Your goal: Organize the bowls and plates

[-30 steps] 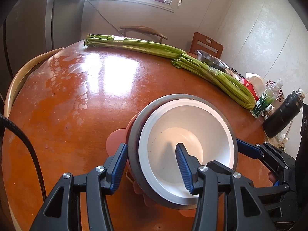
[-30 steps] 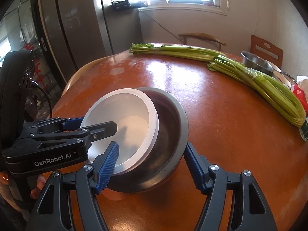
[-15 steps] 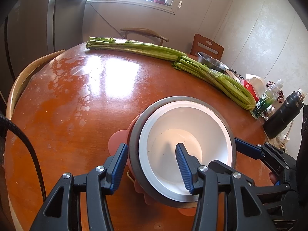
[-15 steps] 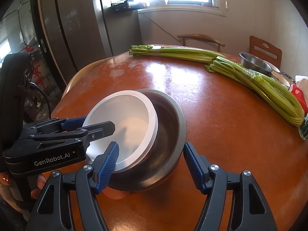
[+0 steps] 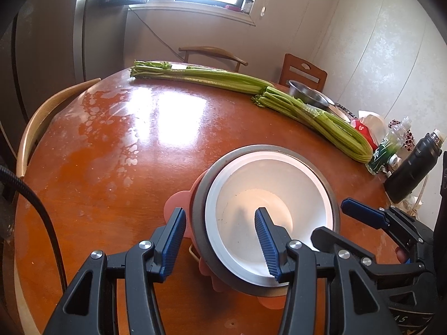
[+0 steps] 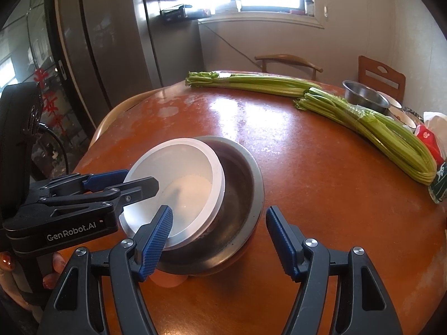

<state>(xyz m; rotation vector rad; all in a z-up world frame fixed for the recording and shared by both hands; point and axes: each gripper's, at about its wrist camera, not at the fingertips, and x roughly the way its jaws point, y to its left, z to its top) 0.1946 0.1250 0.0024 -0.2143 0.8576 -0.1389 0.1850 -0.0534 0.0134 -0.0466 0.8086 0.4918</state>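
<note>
The round red-brown wooden table (image 5: 117,173) carries a grey metal bowl (image 6: 245,184) on a pink scalloped plate (image 5: 176,203), with a white plastic bowl (image 5: 268,192) tilted inside. The left gripper (image 5: 220,237) straddles the near rims of both bowls, and whether it presses cannot be told; the right gripper (image 6: 219,237) stands open, straddling the stack's other side. Nesting is in hand; next, seat the white bowl level

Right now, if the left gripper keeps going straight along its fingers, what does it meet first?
The stacked bowls. The left gripper already straddles their near edge: one finger outside the metal bowl, the other inside the white bowl. Going on, it would likely hit the white bowl's floor or both rims, though depth is unclear.
</note>
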